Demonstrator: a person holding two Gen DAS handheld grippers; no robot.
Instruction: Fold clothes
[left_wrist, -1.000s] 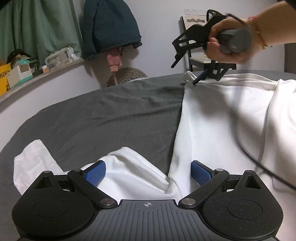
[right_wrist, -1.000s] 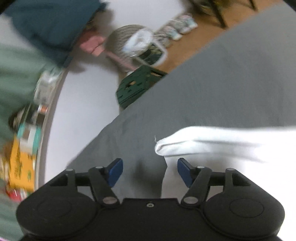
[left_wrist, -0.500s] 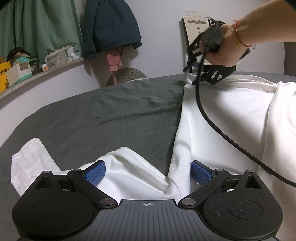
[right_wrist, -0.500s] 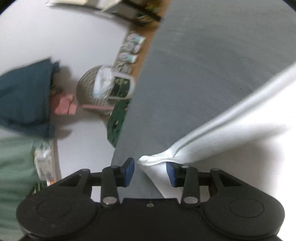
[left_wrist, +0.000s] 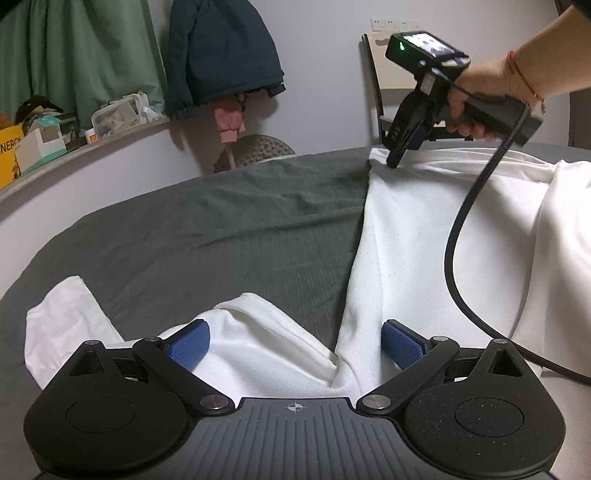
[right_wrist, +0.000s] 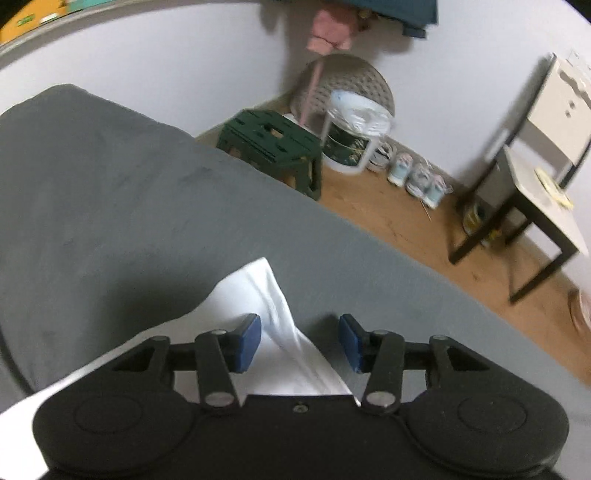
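- Shirt, white (left_wrist: 436, 236), lies spread over the grey bed cover (left_wrist: 221, 236), one sleeve trailing toward the cover's near left edge and a bottom corner (right_wrist: 258, 291) reaching close to its far edge.
- Step in hand, I'd say: taking hold of two ends before the first fold (nothing is doubled over yet).
- Left gripper (left_wrist: 291, 343) sits low with wide jaws, bunched cloth between the pads, unpinched.
- Right gripper (right_wrist: 299, 339) tilts steeply down over the far corner, jaws opening slightly, cloth between them, not clamped.
- Next it must close, then lift together.
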